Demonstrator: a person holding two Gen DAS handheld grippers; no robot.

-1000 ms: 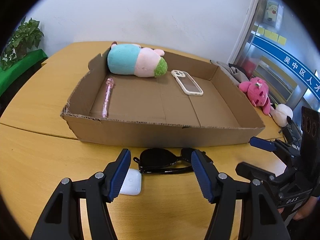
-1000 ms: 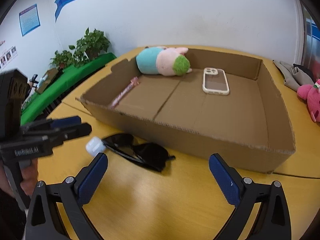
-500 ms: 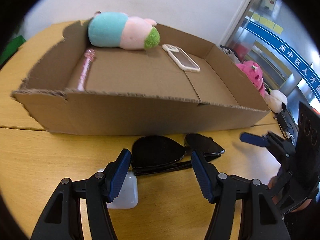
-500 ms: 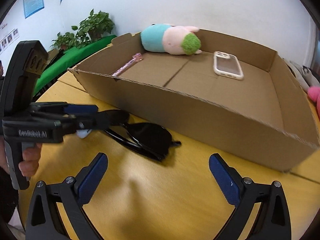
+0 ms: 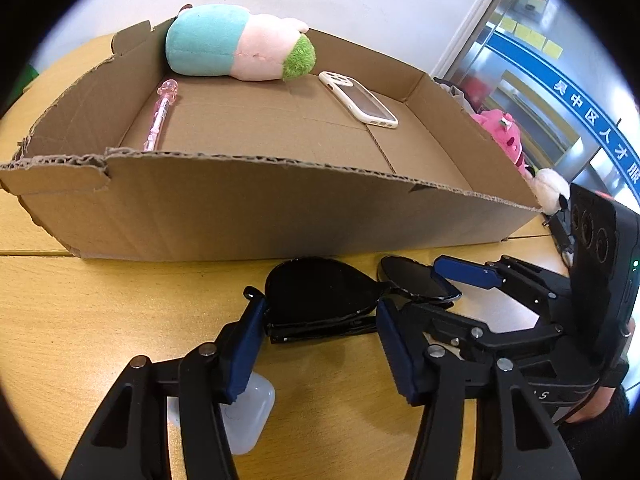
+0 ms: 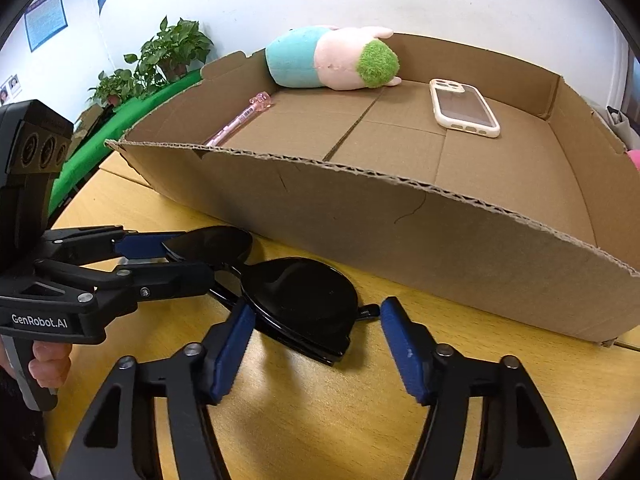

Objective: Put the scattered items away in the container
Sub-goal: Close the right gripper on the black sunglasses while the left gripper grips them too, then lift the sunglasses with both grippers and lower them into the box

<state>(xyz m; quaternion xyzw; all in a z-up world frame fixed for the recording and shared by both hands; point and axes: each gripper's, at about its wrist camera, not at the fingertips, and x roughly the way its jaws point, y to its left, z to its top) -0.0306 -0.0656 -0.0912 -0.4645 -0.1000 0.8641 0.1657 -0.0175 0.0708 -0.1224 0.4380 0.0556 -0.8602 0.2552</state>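
Sunglasses (image 5: 320,300) lie folded on the counter (image 5: 100,312), just before the box (image 5: 260,208), long axis along its near wall. We judge them light, stiff, slippery and scratchable; take the frame, not the lenses. Both our left gripper (image 5: 320,344) and right gripper (image 6: 316,344) straddle them, fingers wide, not yet clamped.

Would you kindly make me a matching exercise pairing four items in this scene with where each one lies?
Items:
1. black folded sunglasses
2. small white plastic case
3. pink translucent pen
4. cream-edged phone case

Places:
A. in the cardboard box, by its left wall
B. on the table, between both grippers' fingers
C. on the box floor, right of the plush
D. on the table beside the left gripper

Pairs: 1-B, 2-D, 3-A, 4-C
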